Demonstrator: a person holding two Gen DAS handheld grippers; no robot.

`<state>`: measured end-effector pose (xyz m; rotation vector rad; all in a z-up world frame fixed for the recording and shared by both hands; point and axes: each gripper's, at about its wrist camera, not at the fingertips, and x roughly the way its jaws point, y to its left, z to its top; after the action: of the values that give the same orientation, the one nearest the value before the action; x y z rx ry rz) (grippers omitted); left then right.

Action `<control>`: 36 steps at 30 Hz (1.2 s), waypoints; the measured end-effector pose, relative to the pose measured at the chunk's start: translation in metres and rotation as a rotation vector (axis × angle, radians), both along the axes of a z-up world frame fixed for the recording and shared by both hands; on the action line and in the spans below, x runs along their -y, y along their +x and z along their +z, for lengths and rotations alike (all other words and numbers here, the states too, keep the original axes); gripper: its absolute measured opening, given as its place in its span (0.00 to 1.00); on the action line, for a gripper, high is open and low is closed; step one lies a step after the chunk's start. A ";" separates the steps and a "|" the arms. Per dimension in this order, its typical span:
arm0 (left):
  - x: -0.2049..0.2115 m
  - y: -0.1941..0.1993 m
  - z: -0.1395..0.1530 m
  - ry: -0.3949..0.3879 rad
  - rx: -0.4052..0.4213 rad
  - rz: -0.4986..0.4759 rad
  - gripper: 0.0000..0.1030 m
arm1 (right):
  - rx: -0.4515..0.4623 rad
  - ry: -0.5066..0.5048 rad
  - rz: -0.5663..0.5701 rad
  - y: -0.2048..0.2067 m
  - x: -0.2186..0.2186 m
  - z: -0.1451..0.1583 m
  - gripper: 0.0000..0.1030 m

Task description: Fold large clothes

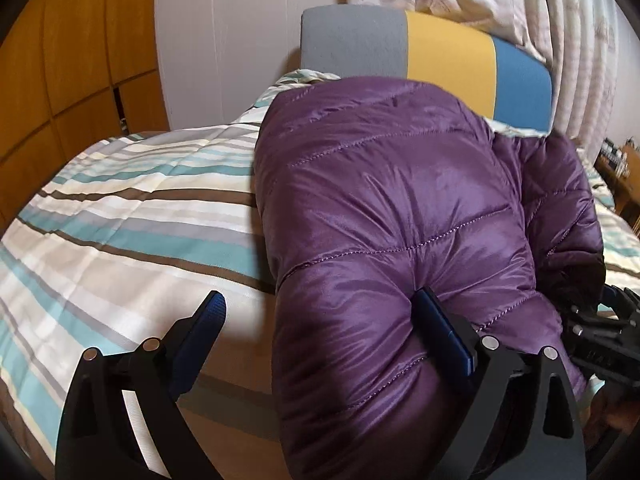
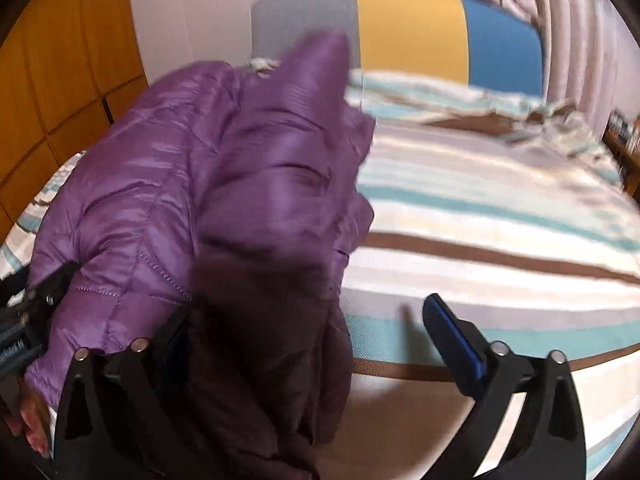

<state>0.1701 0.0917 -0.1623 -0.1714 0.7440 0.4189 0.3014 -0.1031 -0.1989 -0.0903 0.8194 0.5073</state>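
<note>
Jacket [image 1: 380, 208], purple and quilted, fills the left wrist view as a folded bundle lying on the striped bedspread [image 1: 120, 216], its long axis running away toward the grey, yellow and blue headboard [image 1: 432, 48]. The left claw [image 1: 320, 320] stands released, jaws spread wide: one finger hangs over bare bedspread, the other rests against the near end of the bundle without pinching it. That wide stance, by the look of it, lets the fold settle under its own weight. At the right edge, dark parts of the right claw [image 1: 600, 332] show just beside the jacket, cut off by the frame. The bundle's far side and whatever is tucked beneath it are hidden.

From the right wrist view the jacket [image 2: 168, 200] sits to the left on the bedspread [image 2: 500, 216], with a darker flap, perhaps lining or a sleeve, drooping close before the lens and blurred. The right claw [image 2: 312, 340] is likewise released; one finger stands clear over the bedspread, while the other is mostly hidden behind that dark flap, so contact there cannot be told. Fingertips [image 2: 32, 436] of the person show at the lower left corner. The background is smeared.
</note>
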 end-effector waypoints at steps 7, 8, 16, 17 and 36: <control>0.001 -0.005 0.000 0.011 0.015 0.006 0.92 | 0.007 0.009 -0.003 -0.001 0.013 0.004 0.97; 0.002 -0.006 0.001 0.020 0.021 0.008 0.92 | 0.026 -0.002 -0.008 -0.003 0.012 0.006 0.98; 0.005 -0.030 0.011 -0.063 0.082 0.057 0.97 | 0.112 -0.033 -0.043 -0.024 -0.001 0.020 0.98; 0.004 -0.035 0.011 -0.086 0.090 0.060 0.97 | 0.116 -0.030 -0.048 -0.026 -0.003 0.020 0.98; 0.060 -0.095 0.023 -0.015 0.073 -0.023 0.97 | 0.056 0.073 -0.043 -0.106 0.042 0.044 0.98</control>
<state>0.0748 0.0317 -0.1397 -0.1911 0.6769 0.3834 0.1957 -0.1449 -0.1553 -0.0196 0.7461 0.4910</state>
